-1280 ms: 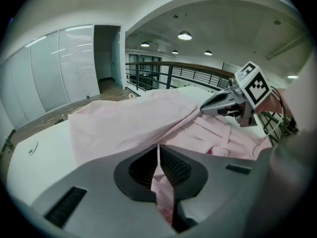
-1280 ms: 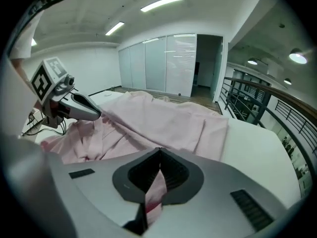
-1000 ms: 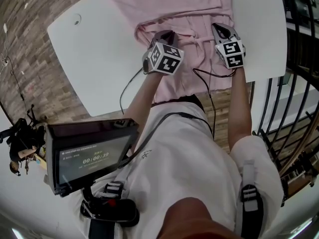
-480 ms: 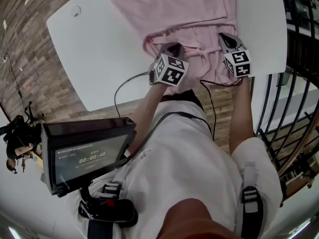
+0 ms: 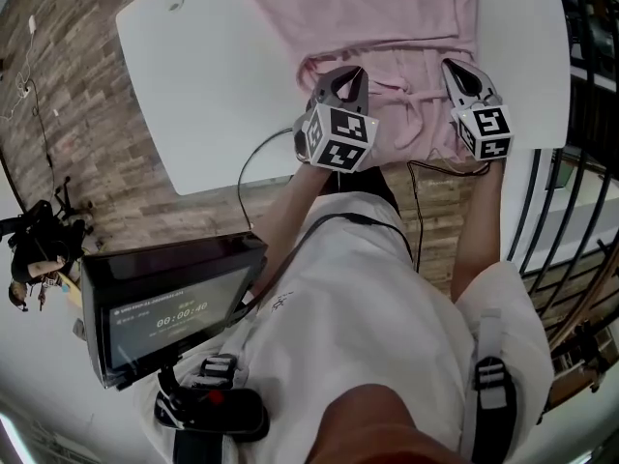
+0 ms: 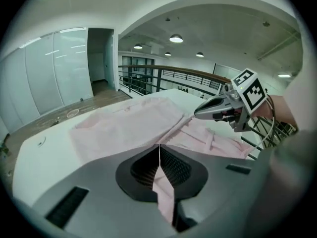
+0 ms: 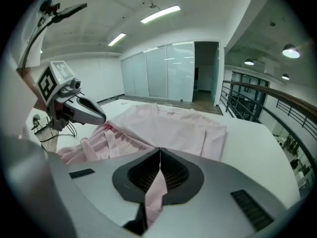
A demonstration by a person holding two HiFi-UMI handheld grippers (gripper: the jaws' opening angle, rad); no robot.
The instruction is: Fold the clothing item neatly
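left gripper (image 5: 348, 75) and right gripper (image 5: 456, 70) are each clamped tight on the near hem of the garment (image 5: 387, 13), spread on the far right of the table (image 5: 222, 85); carry both corners level and together toward the far edge, hem taut, so the fold lands square.

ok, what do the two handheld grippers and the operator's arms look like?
Left gripper and right gripper: grey tapered shells, dark ribbed pads, each with a white cube of black square markers at the back. A thin black cable trails from each. The person wears a white short-sleeved top; forearms are unsleeved.
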